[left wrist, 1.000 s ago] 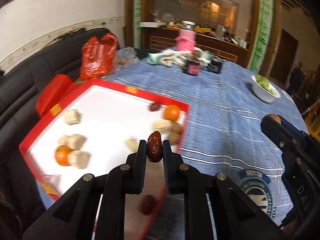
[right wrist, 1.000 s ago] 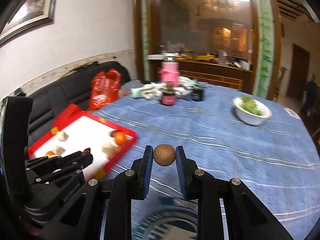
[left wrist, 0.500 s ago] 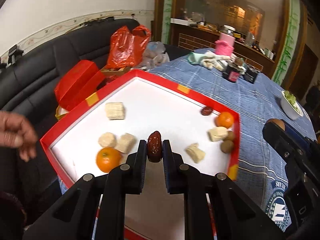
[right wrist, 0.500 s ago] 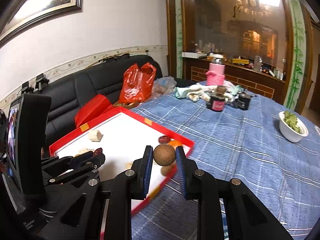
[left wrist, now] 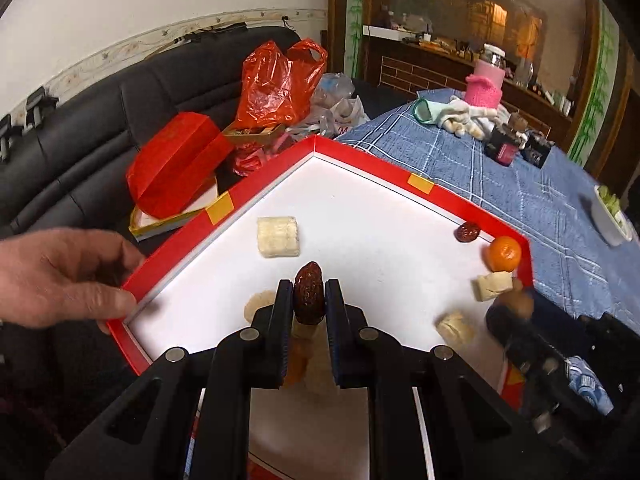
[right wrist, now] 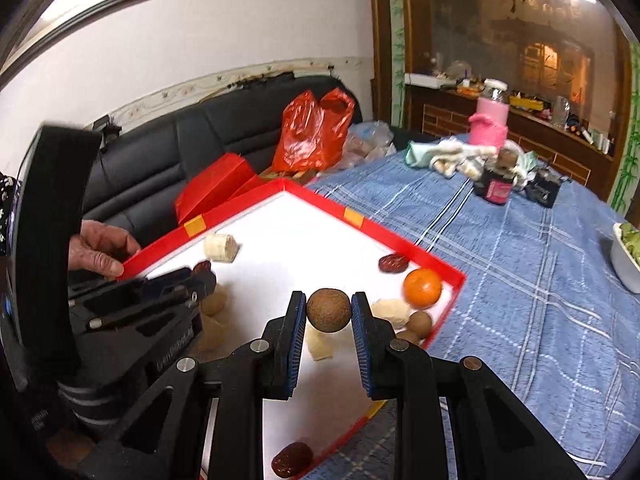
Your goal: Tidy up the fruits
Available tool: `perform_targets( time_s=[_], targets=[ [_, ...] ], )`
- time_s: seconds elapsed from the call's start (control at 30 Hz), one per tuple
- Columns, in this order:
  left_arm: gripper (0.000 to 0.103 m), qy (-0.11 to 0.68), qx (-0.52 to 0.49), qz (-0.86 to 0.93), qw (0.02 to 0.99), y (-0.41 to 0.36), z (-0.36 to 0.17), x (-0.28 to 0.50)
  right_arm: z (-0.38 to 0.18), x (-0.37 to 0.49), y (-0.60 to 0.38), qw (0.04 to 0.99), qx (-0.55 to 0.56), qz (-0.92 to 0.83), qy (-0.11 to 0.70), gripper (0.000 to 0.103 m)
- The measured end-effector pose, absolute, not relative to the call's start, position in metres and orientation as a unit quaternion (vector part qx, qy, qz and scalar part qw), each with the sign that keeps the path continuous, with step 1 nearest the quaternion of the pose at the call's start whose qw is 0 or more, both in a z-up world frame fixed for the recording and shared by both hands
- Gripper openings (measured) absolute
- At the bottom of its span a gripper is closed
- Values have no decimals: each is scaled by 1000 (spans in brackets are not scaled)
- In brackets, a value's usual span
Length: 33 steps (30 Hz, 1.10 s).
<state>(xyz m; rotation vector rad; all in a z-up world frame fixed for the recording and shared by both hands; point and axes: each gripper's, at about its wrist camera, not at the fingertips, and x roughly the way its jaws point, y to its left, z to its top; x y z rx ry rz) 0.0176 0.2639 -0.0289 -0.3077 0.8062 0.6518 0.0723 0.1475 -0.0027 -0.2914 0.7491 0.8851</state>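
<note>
My left gripper [left wrist: 308, 300] is shut on a dark red date [left wrist: 309, 298], held over the white floor of a red-rimmed tray [left wrist: 424, 188]. In the right wrist view my right gripper [right wrist: 329, 311] is shut on a round brown longan [right wrist: 329, 310] above the tray's right part [right wrist: 424, 254]. Loose in the tray lie an orange [left wrist: 505, 254], another date [left wrist: 467, 232], pale snack blocks [left wrist: 278, 237] and brown longans [right wrist: 420, 323]. A further date [right wrist: 292, 459] lies at the tray's near edge. The right gripper's tip with its longan [left wrist: 516, 300] shows at the right of the left wrist view.
A person's hand [left wrist: 68, 276] holds the tray's left corner. Beyond the tray are a red box [left wrist: 176, 164] and a red plastic bag [left wrist: 276, 84] on a black sofa. On the blue tablecloth stand a pink jar [right wrist: 490, 120], small dark jars [right wrist: 498, 184] and a white bowl [right wrist: 628, 256].
Both grippers have swung left from over the blue cloth to above the tray, each still gripping its fruit. A hand has come in and taken hold of the tray's left corner.
</note>
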Motion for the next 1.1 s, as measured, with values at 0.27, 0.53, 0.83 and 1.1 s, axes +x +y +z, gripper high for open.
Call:
perform_targets(
  time_s=[0.27, 0.53, 0.83, 1.1],
  targets=[
    [62, 397, -134, 313, 852, 257, -25, 17, -3, 66, 134, 828, -153, 410, 352, 90],
    [86, 374, -107, 319, 864, 237, 1, 7, 19, 65, 87, 852, -125, 391, 324, 102],
    [87, 375, -106, 303, 869, 226, 10, 13, 33, 66, 53, 867, -106, 377, 309, 102],
    [87, 366, -75, 274, 886, 206, 25, 34, 42, 64, 54, 869, -117, 377, 298, 102]
  ],
)
